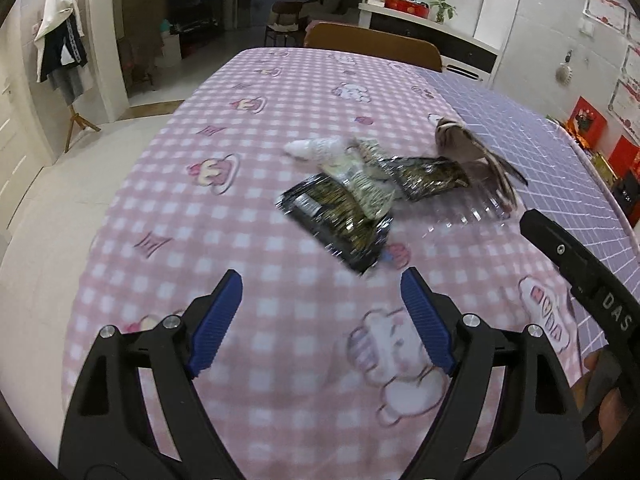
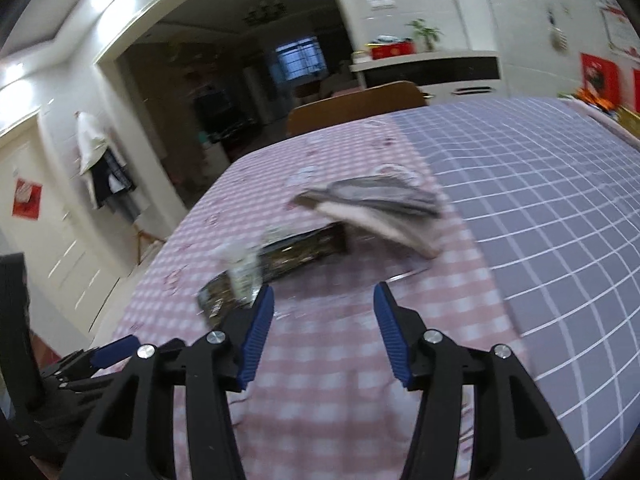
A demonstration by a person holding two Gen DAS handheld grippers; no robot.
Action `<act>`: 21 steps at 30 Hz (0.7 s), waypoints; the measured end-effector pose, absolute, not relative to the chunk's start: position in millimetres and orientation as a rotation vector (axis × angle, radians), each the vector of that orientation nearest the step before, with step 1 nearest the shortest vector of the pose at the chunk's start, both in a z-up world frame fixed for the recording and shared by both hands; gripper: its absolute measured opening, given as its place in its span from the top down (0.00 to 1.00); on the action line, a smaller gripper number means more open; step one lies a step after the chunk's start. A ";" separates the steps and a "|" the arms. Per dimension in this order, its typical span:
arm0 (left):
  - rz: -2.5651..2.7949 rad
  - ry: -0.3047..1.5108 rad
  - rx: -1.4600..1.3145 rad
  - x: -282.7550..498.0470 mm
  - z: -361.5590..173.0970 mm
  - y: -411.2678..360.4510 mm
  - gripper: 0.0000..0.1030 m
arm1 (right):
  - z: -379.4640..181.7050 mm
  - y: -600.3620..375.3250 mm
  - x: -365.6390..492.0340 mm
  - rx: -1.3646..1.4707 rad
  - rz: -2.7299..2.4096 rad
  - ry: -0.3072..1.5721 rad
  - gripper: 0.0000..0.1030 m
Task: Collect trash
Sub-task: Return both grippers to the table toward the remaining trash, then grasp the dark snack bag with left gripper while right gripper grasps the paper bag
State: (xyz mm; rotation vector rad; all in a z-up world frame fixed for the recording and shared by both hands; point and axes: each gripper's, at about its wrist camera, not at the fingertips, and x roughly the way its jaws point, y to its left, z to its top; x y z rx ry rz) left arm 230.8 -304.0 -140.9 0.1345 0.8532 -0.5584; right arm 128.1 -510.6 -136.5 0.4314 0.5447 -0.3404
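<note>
Both grippers, left [image 1: 322, 276] and right [image 2: 324, 292], fingers apart and empty, near crumpled black-and-white wrappers [image 1: 340, 216] mid-table [image 1: 248, 92], cloth edges well clear.

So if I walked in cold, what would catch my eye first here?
Probably the messy heap of wrappers in the middle of the pink checked tablecloth, black crinkly packets with pale ones on top. Next, the two blue-padded grippers in the foreground, the left gripper and the right gripper, both open, empty and aimed at the heap. To the right, the cloth turns grey-blue.
</note>
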 end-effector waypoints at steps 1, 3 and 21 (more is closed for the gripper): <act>-0.564 0.849 0.139 231.5 -139.9 -308.9 0.22 | -136.4 -518.7 126.4 0.440 -0.354 0.537 0.50; -0.570 0.842 0.147 233.5 -137.2 -315.5 0.22 | -134.6 -528.4 127.4 0.437 -0.381 0.534 0.50; -0.638 0.809 0.317 264.5 -127.3 -387.5 0.22 | -145.0 -555.9 231.5 0.065 -0.474 0.760 0.38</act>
